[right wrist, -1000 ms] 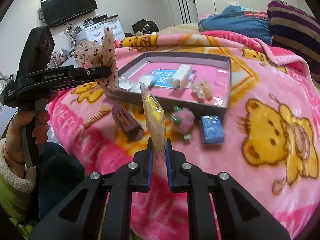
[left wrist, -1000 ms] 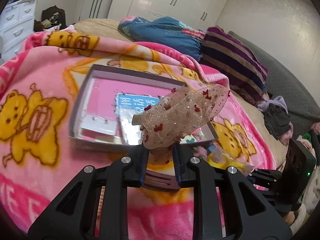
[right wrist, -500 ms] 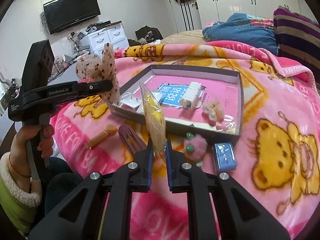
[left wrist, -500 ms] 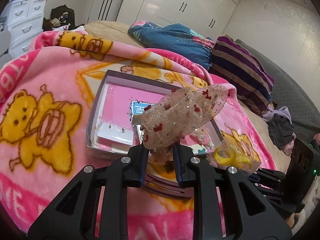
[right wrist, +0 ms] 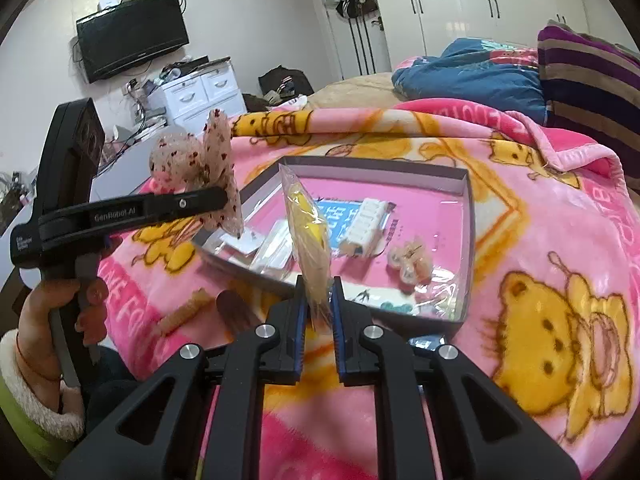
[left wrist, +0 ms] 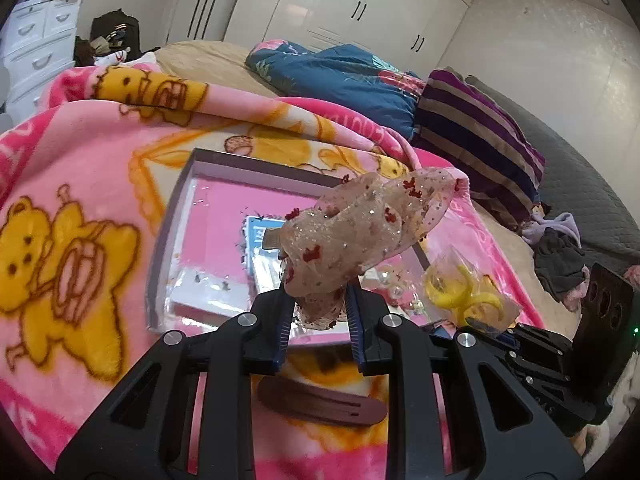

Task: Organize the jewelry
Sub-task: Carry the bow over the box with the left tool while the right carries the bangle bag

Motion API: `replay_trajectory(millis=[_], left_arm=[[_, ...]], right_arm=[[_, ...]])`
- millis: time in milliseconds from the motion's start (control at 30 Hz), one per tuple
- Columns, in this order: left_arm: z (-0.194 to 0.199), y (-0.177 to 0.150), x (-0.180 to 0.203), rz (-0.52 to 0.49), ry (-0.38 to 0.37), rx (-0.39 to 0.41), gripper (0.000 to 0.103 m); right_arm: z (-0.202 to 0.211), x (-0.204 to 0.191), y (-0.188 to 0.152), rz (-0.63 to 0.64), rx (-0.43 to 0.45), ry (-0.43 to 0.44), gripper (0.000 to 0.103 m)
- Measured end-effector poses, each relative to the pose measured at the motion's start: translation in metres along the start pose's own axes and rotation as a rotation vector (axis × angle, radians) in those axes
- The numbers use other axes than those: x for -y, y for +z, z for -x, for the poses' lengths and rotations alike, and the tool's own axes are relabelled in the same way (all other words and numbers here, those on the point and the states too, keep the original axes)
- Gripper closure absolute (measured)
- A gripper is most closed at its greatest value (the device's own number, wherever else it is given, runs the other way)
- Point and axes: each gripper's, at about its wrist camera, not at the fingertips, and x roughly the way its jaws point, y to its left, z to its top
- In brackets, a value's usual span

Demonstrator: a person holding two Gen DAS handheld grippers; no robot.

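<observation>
Sheer beige tulle hair bow with red specks [left wrist: 356, 236], pinched in left gripper [left wrist: 318, 330], frame centre, over shallow grey tray [left wrist: 160, 236], likely for drop-in. Clear bag of yellow pieces [right wrist: 308, 240] clamped in right gripper [right wrist: 318, 320], lower centre.

Hair clip [left wrist: 320, 402] before tray [left wrist: 160, 248]

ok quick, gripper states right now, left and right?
Left gripper: closed on the sheer hair bow.
Right gripper: closed on the clear bag with something yellow inside.
</observation>
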Motion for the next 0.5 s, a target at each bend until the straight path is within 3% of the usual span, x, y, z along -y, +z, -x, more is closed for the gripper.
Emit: replay_trajectory(millis=[500], left_arm=[[-0.043,0.007,0.017,-0.064,-0.005,-0.077,0.085]], right_arm=[[-0.006,0.045,0.019,-0.083,0.038,-0.123,0.092]])
